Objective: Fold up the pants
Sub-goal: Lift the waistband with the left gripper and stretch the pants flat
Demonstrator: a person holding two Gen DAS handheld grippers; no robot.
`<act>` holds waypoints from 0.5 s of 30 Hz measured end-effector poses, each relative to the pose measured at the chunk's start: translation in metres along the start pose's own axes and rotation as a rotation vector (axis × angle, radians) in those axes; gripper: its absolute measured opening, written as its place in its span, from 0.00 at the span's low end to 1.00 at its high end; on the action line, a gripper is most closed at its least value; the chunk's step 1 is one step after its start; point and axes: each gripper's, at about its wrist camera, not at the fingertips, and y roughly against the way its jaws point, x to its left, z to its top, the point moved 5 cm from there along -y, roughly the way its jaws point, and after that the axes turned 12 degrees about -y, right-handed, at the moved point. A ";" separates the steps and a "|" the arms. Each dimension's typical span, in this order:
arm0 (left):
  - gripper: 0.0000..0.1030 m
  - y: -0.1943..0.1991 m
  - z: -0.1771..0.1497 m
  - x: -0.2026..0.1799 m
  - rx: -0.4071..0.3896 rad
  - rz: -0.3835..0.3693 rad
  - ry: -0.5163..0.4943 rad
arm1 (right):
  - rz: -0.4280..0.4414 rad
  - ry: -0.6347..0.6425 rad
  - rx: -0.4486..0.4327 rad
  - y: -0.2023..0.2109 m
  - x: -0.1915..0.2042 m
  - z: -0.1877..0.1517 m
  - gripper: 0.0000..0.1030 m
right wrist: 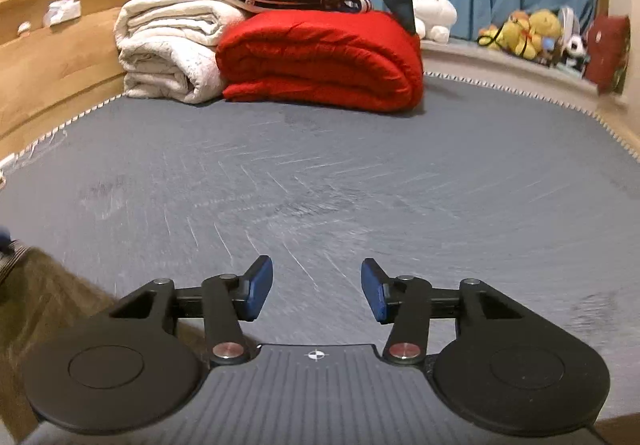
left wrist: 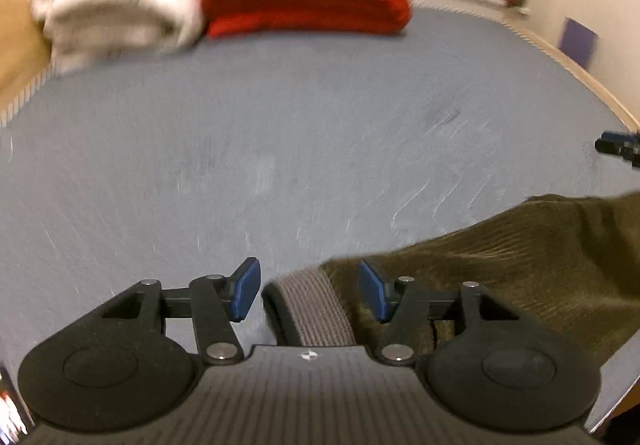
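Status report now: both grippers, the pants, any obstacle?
Left gripper open over pants' waistband. Right gripper open, empty, above mattress. Folded blankets far side, not blocking.

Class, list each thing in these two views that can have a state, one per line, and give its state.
Left tool: open, grey waistband between its fingers.
Right tool: open, holding nothing.
Pants: olive, spread loosely on the bed, not yet folded.
Red blanket: folded.
White blanket: folded, beside the red one.
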 end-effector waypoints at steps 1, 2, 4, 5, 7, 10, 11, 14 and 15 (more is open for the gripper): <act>0.57 0.007 0.001 -0.007 -0.032 -0.028 -0.029 | -0.010 0.000 -0.009 0.011 -0.007 0.000 0.50; 0.57 0.011 0.002 -0.016 -0.056 -0.073 -0.060 | -0.023 -0.008 -0.024 0.022 -0.013 0.001 0.50; 0.58 0.015 -0.005 -0.047 -0.050 -0.208 -0.207 | -0.051 -0.053 -0.068 0.049 -0.033 0.007 0.50; 0.58 0.015 -0.013 -0.064 -0.041 -0.236 -0.316 | -0.066 -0.085 -0.093 0.063 -0.044 0.010 0.50; 0.55 -0.002 -0.035 -0.080 0.062 -0.174 -0.484 | -0.115 -0.171 -0.160 0.094 -0.071 0.017 0.52; 0.46 -0.034 -0.074 -0.076 0.236 -0.107 -0.659 | -0.199 -0.330 -0.273 0.147 -0.113 0.023 0.53; 0.46 -0.031 -0.072 -0.074 0.243 -0.116 -0.649 | -0.228 -0.395 -0.313 0.166 -0.129 0.022 0.54; 0.42 -0.023 -0.069 -0.079 0.246 -0.060 -0.717 | -0.306 -0.565 -0.413 0.219 -0.171 0.019 0.59; 0.43 -0.022 -0.070 -0.084 0.246 -0.028 -0.757 | -0.328 -0.608 -0.432 0.232 -0.185 0.013 0.61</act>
